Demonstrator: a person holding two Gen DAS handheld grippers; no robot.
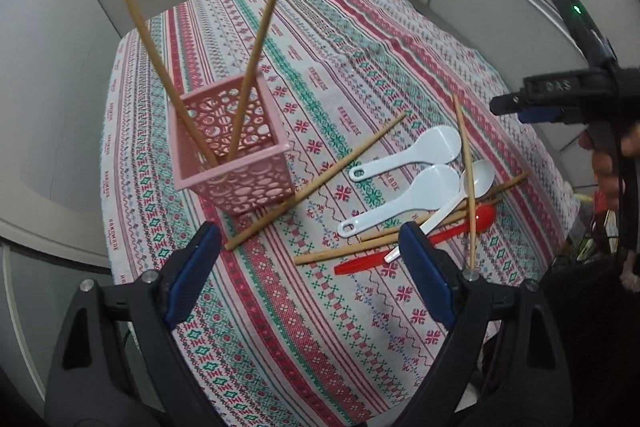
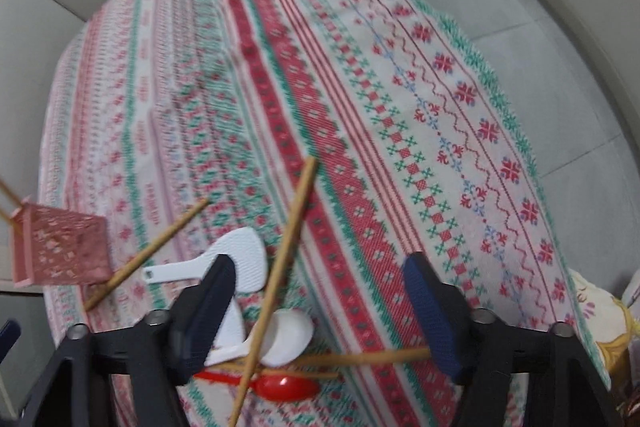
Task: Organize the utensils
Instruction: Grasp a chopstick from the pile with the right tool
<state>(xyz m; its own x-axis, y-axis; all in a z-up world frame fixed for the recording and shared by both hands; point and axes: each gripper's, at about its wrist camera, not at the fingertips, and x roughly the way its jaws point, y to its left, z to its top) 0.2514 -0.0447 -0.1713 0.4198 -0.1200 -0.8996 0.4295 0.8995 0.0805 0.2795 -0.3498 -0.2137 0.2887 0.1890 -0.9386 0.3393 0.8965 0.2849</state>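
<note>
Both tongs were wide open and held nothing. The left tongs [image 1: 310,267] hung over the near side of the bench [image 1: 280,347], which wore a striped cloth. The right tongs [image 2: 316,303] hung just above the pile of things still to be tidied.

The pink basket [image 1: 232,155] stood on the left with two chopsticks [image 1: 256,55] already leaning inside it. The rest lay loose to its right. One long chopstick [image 1: 320,183] lay alone, its near part just beside the basket. Two white scoops [image 1: 404,155] lay side by side. A white spoon [image 1: 476,179], a red spoon [image 1: 478,219] and more chopsticks [image 1: 466,183] lay crossed on top of each other.

The chopsticks looked light, thin and stiff. They would likely roll or slip, so a pinch near the middle seemed best. The plastic spoons and scoops looked light, smooth and a bit slippery; the thin handle seemed the easy place to grab.

The pile was the tricky part. Pulling one stick could drag the others along. The right view was blurry, so it was hard to tell which stick lay on top. The basket looked light too and might tip if bumped. The lone chopstick had nothing on it and looked easiest to take first.
</note>
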